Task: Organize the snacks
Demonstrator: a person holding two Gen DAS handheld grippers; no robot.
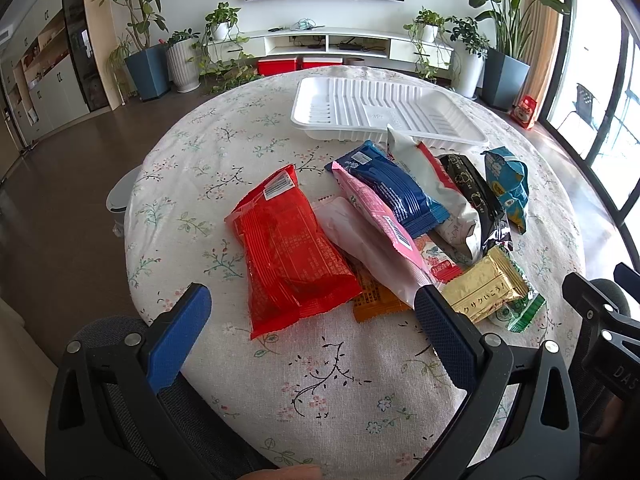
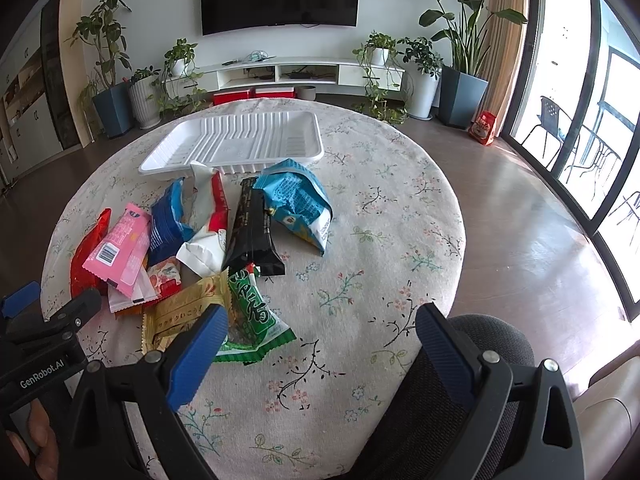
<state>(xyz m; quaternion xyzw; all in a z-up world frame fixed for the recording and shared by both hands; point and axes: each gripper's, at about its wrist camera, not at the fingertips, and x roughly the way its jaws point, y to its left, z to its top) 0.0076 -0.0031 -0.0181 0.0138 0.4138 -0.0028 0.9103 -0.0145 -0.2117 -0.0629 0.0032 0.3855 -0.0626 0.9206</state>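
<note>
We hold two claws over a round tabletop (image 1: 192, 184) with a flowery cloth. Our left claw (image 1: 312, 320) is wide open and has nothing in it. Our right claw (image 2: 320, 344) is wide open too, and it is empty as well.

The snacks lie in a messy pile in the middle of the tabletop. A big red bag (image 1: 288, 248) lies at the left of the pile, just in front of our left claw. Next to it are a pink pack (image 1: 376, 216), a blue pack (image 1: 396, 188), a black pack (image 1: 476, 196) and a light blue bag (image 1: 508, 184). A gold pack (image 2: 184, 316) and a green pack (image 2: 252, 316) lie close to our right claw. Some packs lie on top of others.

Behind the pile sits a white tray (image 1: 384, 108). It has no snacks in it, so we think the sorting has not started.

We think the packs are light, soft and crinkly. The shiny wrap may slip. The food inside may crack if we squeeze hard. We would pinch each pack gently across its middle or by a flat sealed end. The red bag lies mostly on its own, so it looks easy to take first.
</note>
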